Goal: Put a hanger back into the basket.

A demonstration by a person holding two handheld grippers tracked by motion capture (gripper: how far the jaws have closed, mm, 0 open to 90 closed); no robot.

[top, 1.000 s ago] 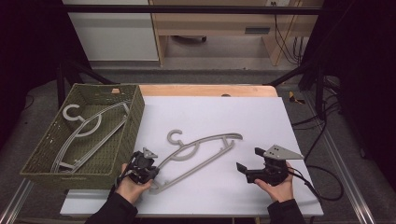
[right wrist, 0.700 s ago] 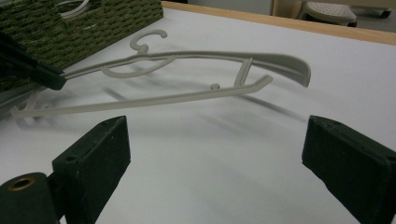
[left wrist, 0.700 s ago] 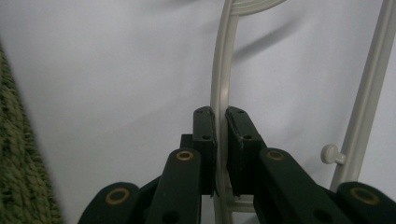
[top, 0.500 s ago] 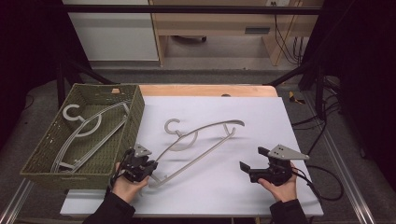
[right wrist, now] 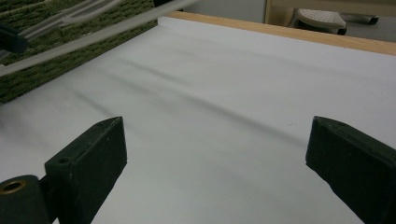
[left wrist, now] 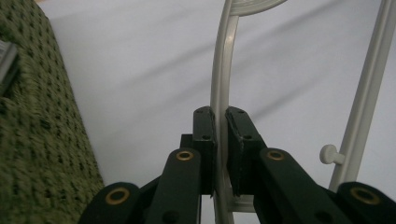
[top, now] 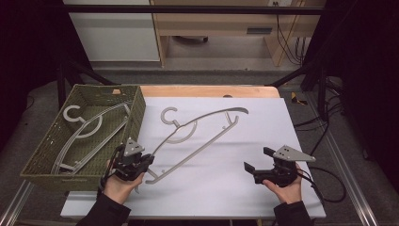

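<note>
Leftmost stands a green woven basket [top: 44, 155] at the table's left edge, with a grey hanger [top: 89, 134] lying flat inside it, hook toward the far end. Just right of the basket's near corner, the left gripper [top: 141, 162] has its jaws clamped on the shoulder arm of a second hanger [top: 197, 136]; the left gripper view shows both black pads [left wrist: 204, 140] pressed flat against the thin pale rib, with no gap on either side. This held hanger is a light grey plastic one, slim and ribbed, with a curved upper arm, a straight lower bar, a round open hook and a small peg [left wrist: 330, 154] on the bar near the grip. It sits over the white table [top: 263, 122], between the basket and the table's middle. Its long axis runs diagonally, from the gripped end near the person toward the far right, where the tip of the arm curls; the hook points toward the far left, close to the basket's wall. Well apart, at the near right, the right gripper [top: 259, 165] is held over bare white surface with its jaws spread wide and nothing between them.
</note>
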